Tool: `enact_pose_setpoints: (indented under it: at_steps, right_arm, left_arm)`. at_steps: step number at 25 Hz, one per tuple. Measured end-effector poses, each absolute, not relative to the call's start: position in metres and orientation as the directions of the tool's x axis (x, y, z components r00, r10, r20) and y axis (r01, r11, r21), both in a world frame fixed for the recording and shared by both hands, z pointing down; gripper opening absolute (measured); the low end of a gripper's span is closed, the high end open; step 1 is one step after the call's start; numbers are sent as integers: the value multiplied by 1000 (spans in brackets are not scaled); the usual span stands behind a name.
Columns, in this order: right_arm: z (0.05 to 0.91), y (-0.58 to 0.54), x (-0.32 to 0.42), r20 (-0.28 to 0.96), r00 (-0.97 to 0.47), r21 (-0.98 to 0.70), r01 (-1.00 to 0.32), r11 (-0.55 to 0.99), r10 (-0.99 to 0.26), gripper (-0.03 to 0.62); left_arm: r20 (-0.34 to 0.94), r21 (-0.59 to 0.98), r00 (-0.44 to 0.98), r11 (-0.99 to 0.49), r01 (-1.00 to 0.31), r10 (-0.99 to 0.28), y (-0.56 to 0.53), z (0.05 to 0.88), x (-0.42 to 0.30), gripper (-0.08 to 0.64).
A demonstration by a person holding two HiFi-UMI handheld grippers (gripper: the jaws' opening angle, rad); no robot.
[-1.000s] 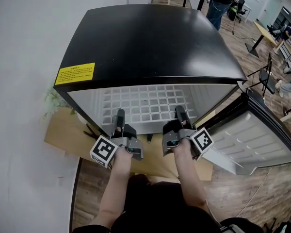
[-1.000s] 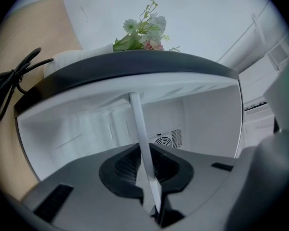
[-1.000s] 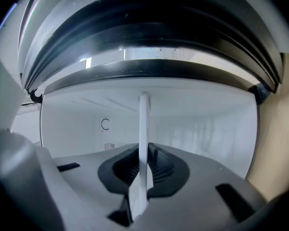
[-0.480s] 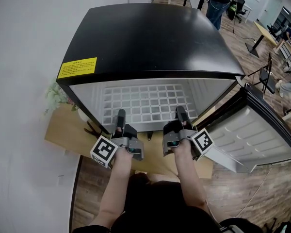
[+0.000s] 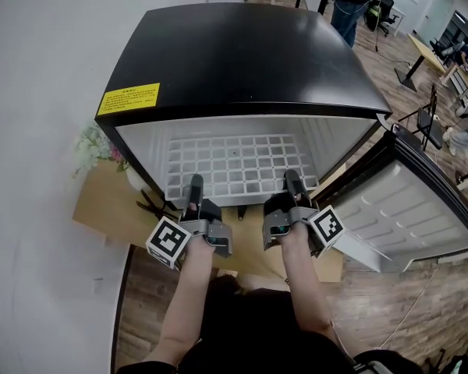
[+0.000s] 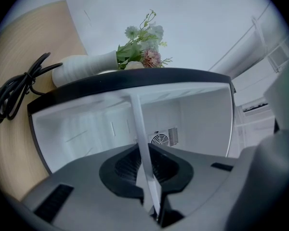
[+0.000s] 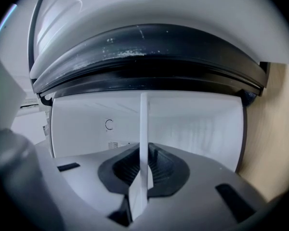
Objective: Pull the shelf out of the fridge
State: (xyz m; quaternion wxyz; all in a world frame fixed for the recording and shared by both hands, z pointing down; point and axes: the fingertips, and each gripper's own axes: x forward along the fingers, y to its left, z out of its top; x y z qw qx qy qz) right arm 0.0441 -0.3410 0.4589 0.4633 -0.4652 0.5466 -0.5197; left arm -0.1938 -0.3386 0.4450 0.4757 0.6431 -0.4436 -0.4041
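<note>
**View coverage.** The head view shows the black-topped compact fridge (image 5: 242,61) with its white-lined door (image 5: 409,216) swung open to the right. It also shows the white plastic lattice shelf (image 5: 234,162) as a full grid of square cells. The two gripper views show this shelf only edge-on, as a thin white strip. Only the left gripper view shows:
- the white vase of flowers (image 6: 86,67);
- the coiled black cable (image 6: 14,93) on the light wooden board (image 6: 19,167);
- the round fan grille (image 6: 160,139) in the rear wall.

Only the right gripper view shows the black door seal (image 7: 149,71) at close range.

**Limits.** In the head view the gripper bodies cover the jaw tips. The door runs off the frame edge. The shelf's side supports cannot be made out.

**Shelf.** It lies level inside the cabinet, and its front edge is at the opening.

**Tools.** The left gripper (image 5: 193,185) and the right gripper (image 5: 292,180) point into the cabinet. Each has its jaws nearly closed and clamped on the shelf's front edge. The left one holds near the left end and the right one near the right end.
</note>
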Motion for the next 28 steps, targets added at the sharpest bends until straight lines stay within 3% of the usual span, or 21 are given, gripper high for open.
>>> enact_pose_setpoints:
  at_steps: [28]
  right_arm:
    - [456, -359, 43, -14, -129, -1000, -20, 17, -992, 12]
  left_arm:
    - [-92, 971, 288, -150, -187, -953, -358, 442, -194, 38]
